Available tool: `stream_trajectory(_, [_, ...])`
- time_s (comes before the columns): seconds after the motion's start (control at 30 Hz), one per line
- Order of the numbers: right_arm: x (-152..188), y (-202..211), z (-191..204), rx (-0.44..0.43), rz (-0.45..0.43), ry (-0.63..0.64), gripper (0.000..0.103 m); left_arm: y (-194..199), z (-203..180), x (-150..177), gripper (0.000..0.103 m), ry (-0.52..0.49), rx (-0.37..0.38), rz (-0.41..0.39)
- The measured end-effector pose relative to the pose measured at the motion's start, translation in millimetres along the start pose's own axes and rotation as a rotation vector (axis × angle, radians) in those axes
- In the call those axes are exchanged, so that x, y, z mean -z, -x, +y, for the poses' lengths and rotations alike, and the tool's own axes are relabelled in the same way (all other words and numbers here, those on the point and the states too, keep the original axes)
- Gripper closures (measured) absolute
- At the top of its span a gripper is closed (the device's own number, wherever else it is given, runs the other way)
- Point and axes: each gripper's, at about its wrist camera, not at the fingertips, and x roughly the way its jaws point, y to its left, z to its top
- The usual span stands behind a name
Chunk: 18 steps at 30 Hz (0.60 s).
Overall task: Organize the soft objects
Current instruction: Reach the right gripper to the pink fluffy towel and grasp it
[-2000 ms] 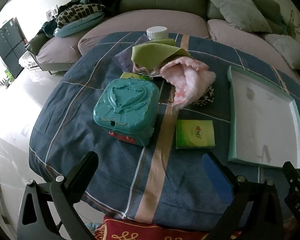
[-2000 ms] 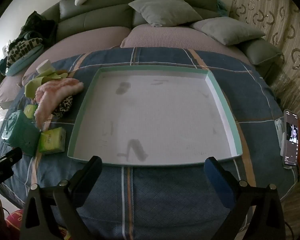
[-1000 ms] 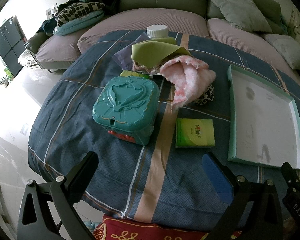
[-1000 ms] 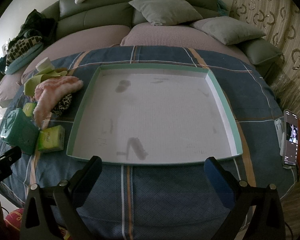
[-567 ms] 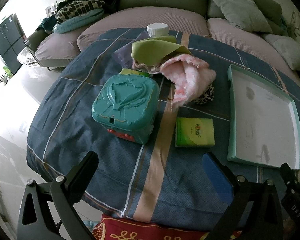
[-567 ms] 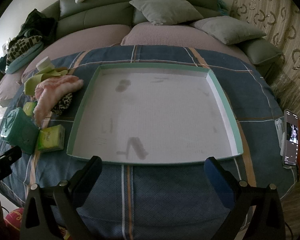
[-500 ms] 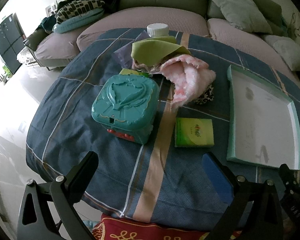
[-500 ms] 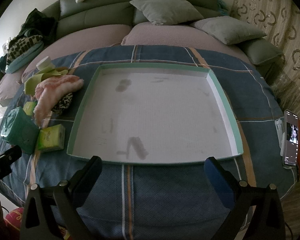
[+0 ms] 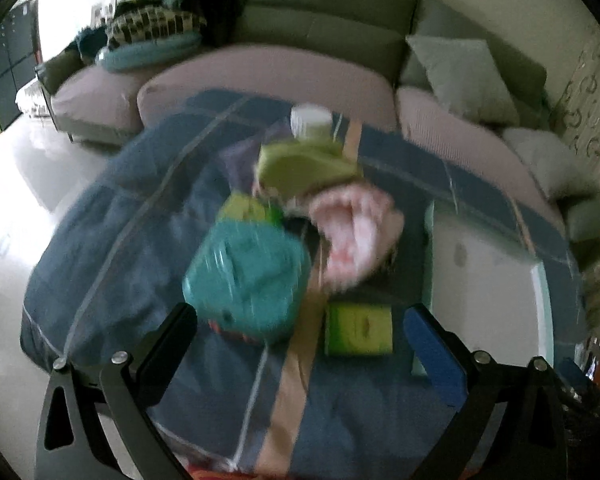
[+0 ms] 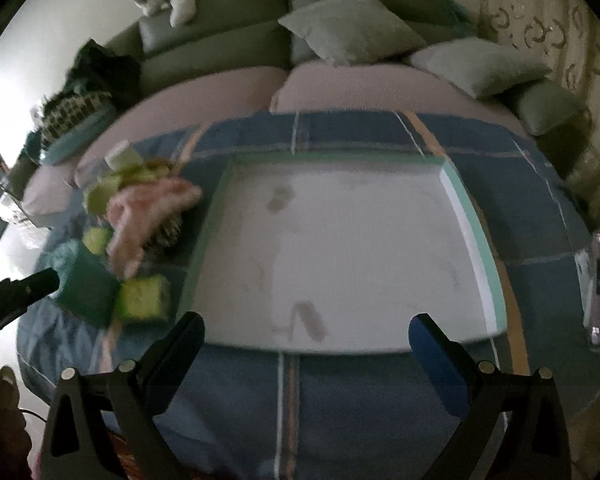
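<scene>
Left gripper (image 9: 300,344): bottom of frame, jaws spread wide, holding nothing, above the blue plaid cloth (image 9: 140,240). Right gripper (image 10: 306,350): bottom of frame, jaws spread, empty, at the near rim of the tray (image 10: 476,232).

Green tissue pack (image 9: 358,330): lower centre, just left of the tray. Teal case (image 9: 248,280): centre, beside the pack. Pink fluffy cloth (image 9: 356,232): centre, behind both, outside the tray. Green cloth (image 9: 304,166): upper centre, draped against a white-capped bottle (image 9: 310,120). Sofa (image 9: 320,36): top of frame. Both views blurred.
</scene>
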Motion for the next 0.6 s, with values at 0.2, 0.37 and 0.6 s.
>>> stream_trajectory(0.2, [-34.2, 8.6, 18.8, -0.058, -0.080, 0.040, 0.000, -5.8, 18.0, -37.4, 0.000, 0.021, -0.010, -0.008])
stream_trajectory(0.37, [-49.8, -0.1, 43.6, -0.122, -0.082, 0.074, 0.000, -15.4, 35.7, -54.7, 0.000, 0.024, -0.038, -0.011])
stream_trajectory(0.6, [-56.9, -31.0, 93.5, -0.225, -0.022, 0.171, 0.000, -26.6, 48.0, -65.6, 0.000, 0.007, -0.027, -0.030])
